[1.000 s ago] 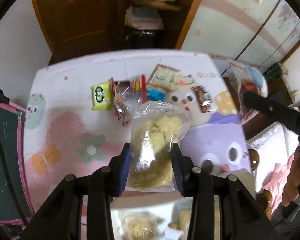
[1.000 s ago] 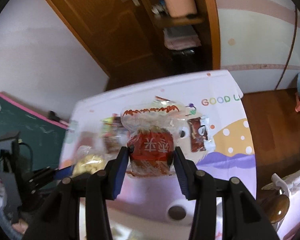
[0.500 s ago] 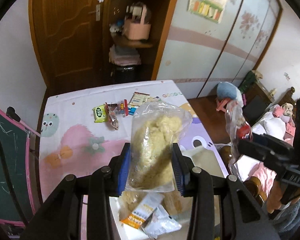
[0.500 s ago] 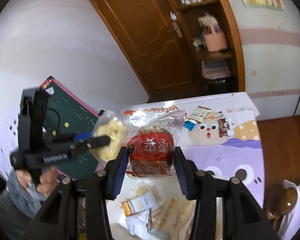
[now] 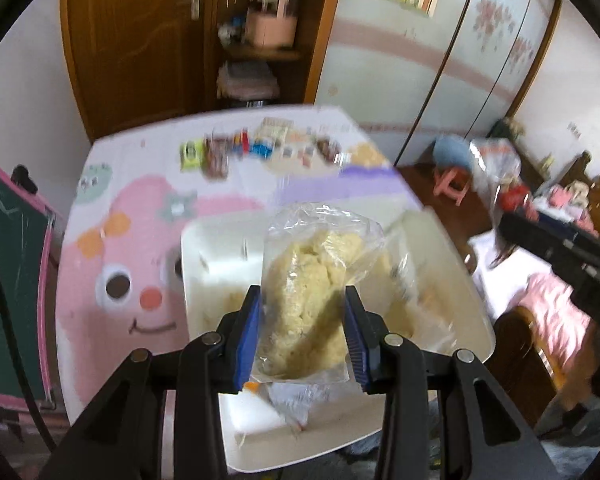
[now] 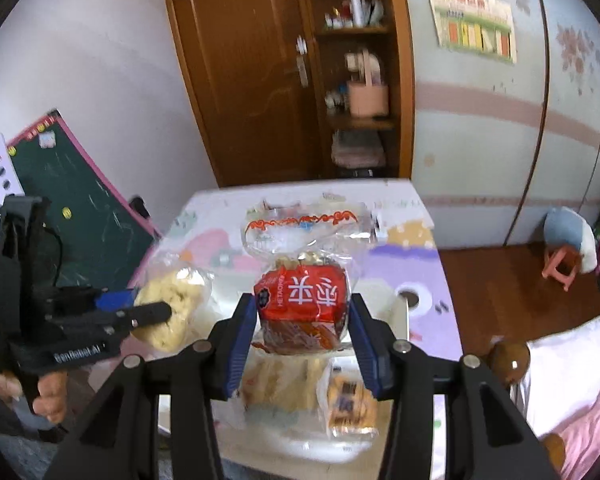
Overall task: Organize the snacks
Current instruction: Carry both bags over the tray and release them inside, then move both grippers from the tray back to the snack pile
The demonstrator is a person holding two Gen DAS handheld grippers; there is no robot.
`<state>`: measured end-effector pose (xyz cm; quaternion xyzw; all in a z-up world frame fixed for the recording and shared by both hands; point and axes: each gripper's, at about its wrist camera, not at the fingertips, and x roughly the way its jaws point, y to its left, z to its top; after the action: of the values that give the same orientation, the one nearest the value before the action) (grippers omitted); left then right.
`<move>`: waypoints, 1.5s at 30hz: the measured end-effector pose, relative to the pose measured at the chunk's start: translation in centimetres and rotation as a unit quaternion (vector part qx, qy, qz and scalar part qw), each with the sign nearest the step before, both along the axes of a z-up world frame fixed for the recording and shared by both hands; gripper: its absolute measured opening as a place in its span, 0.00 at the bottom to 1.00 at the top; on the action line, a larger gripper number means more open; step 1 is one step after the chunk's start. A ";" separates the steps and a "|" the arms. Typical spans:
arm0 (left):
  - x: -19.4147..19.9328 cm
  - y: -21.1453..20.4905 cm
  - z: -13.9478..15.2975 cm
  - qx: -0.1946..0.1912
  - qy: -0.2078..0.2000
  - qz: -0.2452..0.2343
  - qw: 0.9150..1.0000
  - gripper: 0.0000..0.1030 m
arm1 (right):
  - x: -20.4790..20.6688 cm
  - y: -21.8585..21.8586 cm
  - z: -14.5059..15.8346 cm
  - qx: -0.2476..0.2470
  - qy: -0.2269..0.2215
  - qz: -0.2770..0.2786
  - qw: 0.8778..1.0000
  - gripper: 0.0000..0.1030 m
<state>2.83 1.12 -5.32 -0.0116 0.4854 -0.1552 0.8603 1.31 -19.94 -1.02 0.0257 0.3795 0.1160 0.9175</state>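
My left gripper (image 5: 304, 334) is shut on a clear bag of yellow puffed snack (image 5: 310, 304) and holds it above the white tray (image 5: 476, 320). My right gripper (image 6: 302, 338) is shut on a red-labelled clear snack bag (image 6: 302, 296), also held above the tray (image 6: 400, 316). The left gripper and its yellow bag (image 6: 172, 308) show at the left of the right wrist view. The right gripper with the red bag (image 5: 504, 184) shows at the right of the left wrist view. Several small snack packets (image 5: 256, 148) lie at the far end of the table.
The tray holds other packets, among them a yellow cracker pack (image 6: 350, 404) and a pale pack (image 6: 280, 380). The table has a cartoon-print cover (image 5: 140, 248). A green chalkboard (image 5: 8, 248) stands left. A pink stool (image 5: 452, 184) and a bed (image 5: 556, 308) are right.
Both grippers have dropped from high above the table to just over the white tray, each still holding its bag. The tray now fills the near view.
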 end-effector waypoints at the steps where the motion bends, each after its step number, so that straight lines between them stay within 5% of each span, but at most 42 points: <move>1: -0.1 -0.2 -0.7 0.002 0.009 -0.002 1.000 0.37 | 0.0 0.1 -0.4 -0.005 0.009 -0.002 1.000 0.45; 7: 0.4 -1.2 -1.1 0.010 0.007 -0.006 1.000 0.37 | 0.2 0.2 -2.9 0.017 0.067 0.019 0.997 0.46; 16: 2.0 -2.2 -0.8 0.032 0.000 0.005 0.999 0.39 | -0.8 2.6 -5.7 -0.014 0.130 0.057 0.990 0.50; 18: 2.0 -2.4 -0.5 0.042 -0.009 0.010 0.999 0.70 | -0.9 2.8 -5.7 -0.024 0.129 0.060 0.990 0.51; 20: 1.6 -2.3 -0.1 0.053 -0.032 0.020 0.998 0.84 | -0.8 2.8 -5.7 -0.023 0.128 0.063 0.989 0.54; 45: 2.4 -1.1 -2.4 0.048 0.010 0.039 0.998 0.84 | 0.6 4.2 -7.6 -0.037 0.161 0.073 0.983 0.56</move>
<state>5.26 0.07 -7.69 0.0091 0.5001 -0.0975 0.8604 1.87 -15.71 -8.57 -0.0177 0.5275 0.1630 0.8336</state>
